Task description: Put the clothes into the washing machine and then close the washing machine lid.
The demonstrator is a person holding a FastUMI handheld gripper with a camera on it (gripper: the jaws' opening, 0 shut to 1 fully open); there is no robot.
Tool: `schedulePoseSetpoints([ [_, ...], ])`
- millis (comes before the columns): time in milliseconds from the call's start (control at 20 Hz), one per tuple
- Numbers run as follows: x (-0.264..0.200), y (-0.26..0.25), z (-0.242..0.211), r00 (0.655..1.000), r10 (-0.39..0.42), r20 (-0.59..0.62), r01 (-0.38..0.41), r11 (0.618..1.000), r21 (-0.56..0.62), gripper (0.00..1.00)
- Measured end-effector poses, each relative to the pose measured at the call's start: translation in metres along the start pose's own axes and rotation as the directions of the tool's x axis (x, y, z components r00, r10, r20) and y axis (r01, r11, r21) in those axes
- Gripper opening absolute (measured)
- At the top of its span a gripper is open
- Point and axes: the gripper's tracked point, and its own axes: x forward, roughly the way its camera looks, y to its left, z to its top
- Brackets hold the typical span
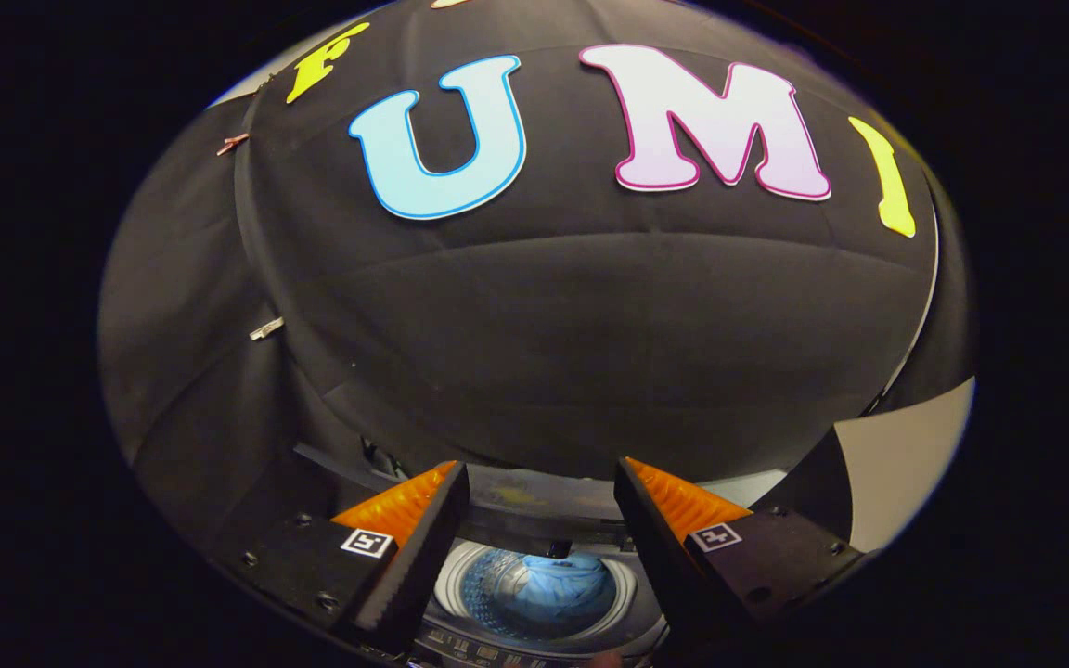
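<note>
Gripper (542,533) is held above the washing machine (534,640), fingers spread wide apart with nothing between them. Seen through the gap below the fingers: the round drum (460,580) of the top-loader, mouth open, with blue clothes (553,586) lying inside it. Judgement: the loading step looks done, at least for this garment; whether more clothes wait elsewhere cannot be told. What remains is closing the lid. The lid itself is hard to make out; a pale and dark band (534,501) just beyond the fingertips may be its raised edge or the machine's rear panel, not certain which.

Surroundings, left to right: two small clips (265,328) pinned on the black cloth wall (534,353) to the left of the fingers; the cloth wall rising close behind the machine; a pale panel (915,464) beyond the right finger. Nothing visible blocks the drum mouth. The wall close behind the machine may limit room for reaching behind the lid
</note>
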Motion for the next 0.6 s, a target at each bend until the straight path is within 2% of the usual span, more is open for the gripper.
schedulePoseSetpoints([
  [300, -0.012, 0.003, -0.065, 0.991, -0.002, -0.133, 0.005, 1.000, 0.028, 0.99],
  [450, -0.014, 0.007, -0.097, 0.988, -0.018, -0.156, 0.025, 0.999, 0.042, 0.99],
  [600, -0.013, 0.022, -0.117, 0.990, 0.007, -0.140, 0.010, 0.993, 0.118, 0.99],
])
